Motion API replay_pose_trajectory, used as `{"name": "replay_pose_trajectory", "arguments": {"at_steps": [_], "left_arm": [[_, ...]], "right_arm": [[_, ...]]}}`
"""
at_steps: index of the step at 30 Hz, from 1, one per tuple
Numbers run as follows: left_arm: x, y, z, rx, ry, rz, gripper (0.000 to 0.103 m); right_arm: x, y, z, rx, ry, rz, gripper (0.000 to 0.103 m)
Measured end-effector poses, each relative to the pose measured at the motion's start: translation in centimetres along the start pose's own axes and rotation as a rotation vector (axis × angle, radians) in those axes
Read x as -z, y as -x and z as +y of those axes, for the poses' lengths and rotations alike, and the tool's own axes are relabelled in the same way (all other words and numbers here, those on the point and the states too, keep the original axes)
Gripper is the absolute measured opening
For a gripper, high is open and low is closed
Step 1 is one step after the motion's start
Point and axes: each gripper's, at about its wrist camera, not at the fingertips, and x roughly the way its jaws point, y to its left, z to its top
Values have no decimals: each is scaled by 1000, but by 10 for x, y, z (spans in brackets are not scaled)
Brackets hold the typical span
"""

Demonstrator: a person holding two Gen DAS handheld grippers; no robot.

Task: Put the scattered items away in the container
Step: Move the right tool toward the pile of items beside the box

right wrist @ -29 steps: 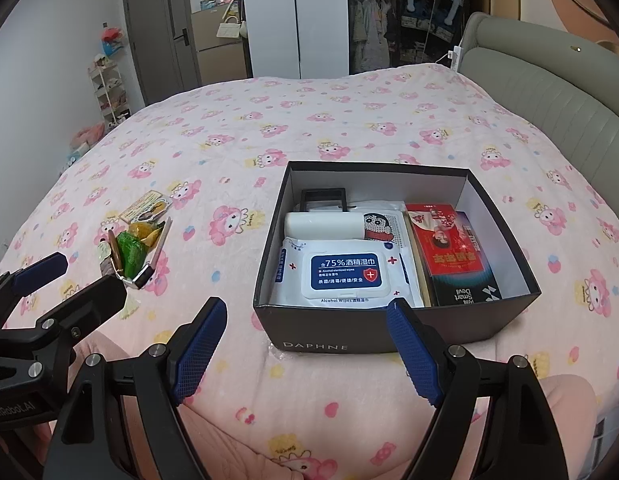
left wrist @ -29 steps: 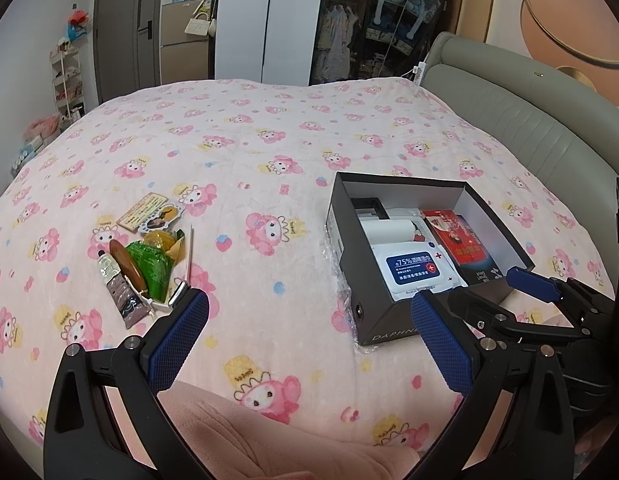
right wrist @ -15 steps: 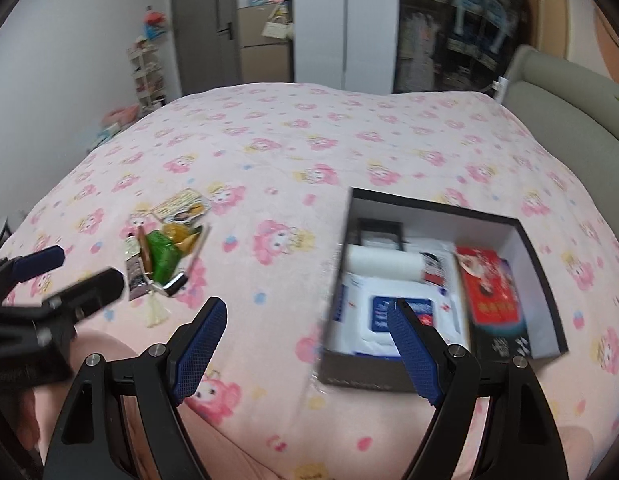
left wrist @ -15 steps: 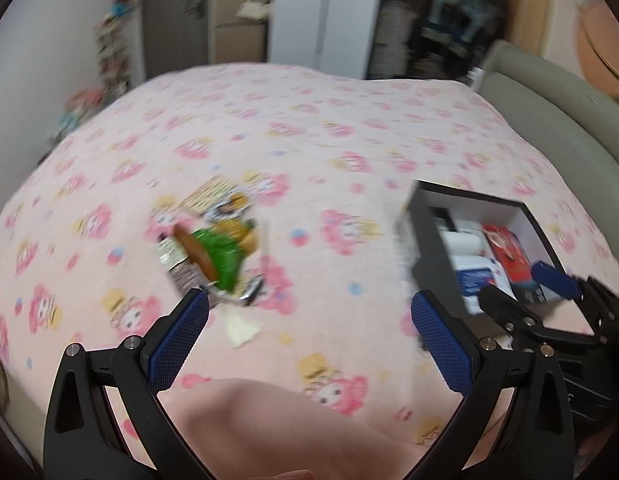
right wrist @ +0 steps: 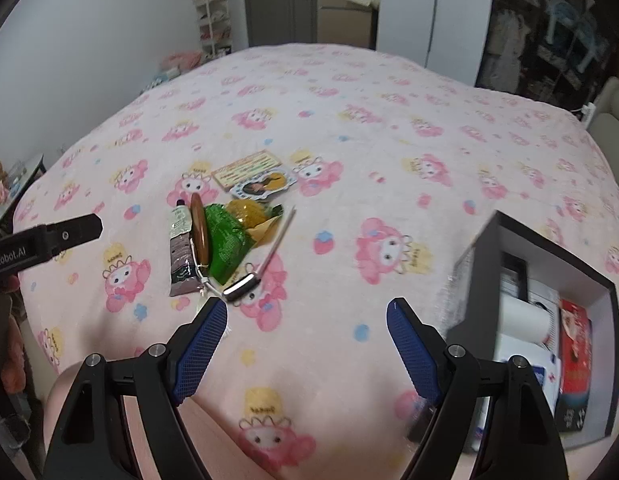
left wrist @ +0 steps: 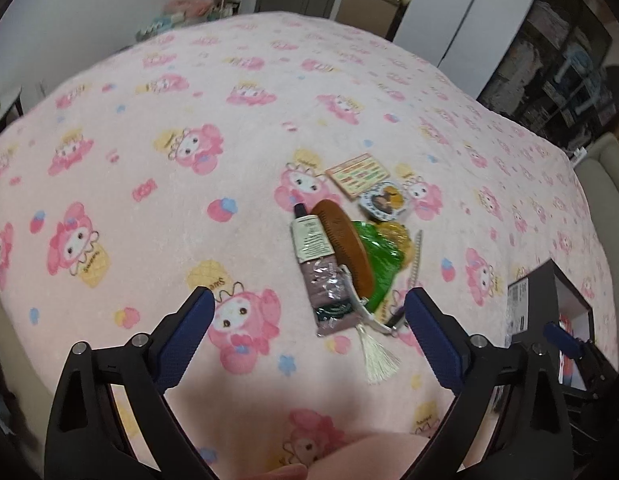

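A little pile of things lies on the pink bed cover [left wrist: 157, 128] with bunny pictures. In the pile, a pale tube [left wrist: 315, 258] with a crinkly dark end lies beside a brown wooden comb [left wrist: 343, 246], and the two touch. A white tassel [left wrist: 375, 356] hangs from the comb's end. Under the comb is a shiny green packet [left wrist: 379, 258], with a yellow packet [left wrist: 397, 234] next to it. A flat card [left wrist: 357, 174] and a round sticker [left wrist: 383, 200] lie just past them. A thin silver stick [right wrist: 265, 258] lies beside the green packet.

The black box [right wrist: 505, 276] sits well apart to the right, with a white roll [right wrist: 525, 318] and a red pack [right wrist: 575, 354] inside.

The left gripper [left wrist: 307, 326] hangs above the pile's near end, its blue jaws wide but closing, not yet pressing on anything. The right gripper [right wrist: 307, 328] is spread wide over bare cover, holding nothing.
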Motion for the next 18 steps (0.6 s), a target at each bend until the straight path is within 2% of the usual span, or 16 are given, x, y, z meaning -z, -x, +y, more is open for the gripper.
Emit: {"name": "replay_pose_trajectory", "arguments": {"at_steps": [3, 10, 14, 16, 18], "left_arm": [[-9, -29, 18, 24, 26, 67, 83], [-11, -88, 33, 95, 55, 185, 80], [-10, -113, 31, 130, 59, 224, 79], [-13, -122, 29, 139, 53, 225, 76], [-17, -128, 27, 154, 54, 221, 75]], "right_arm": [[-13, -27, 13, -41, 26, 41, 81], [-22, -82, 47, -107, 110, 116, 79], [-20, -108, 59, -183, 119, 178, 66], [-20, -116, 64, -215, 124, 195, 53], [-19, -121, 69, -245, 126, 210, 50]]}}
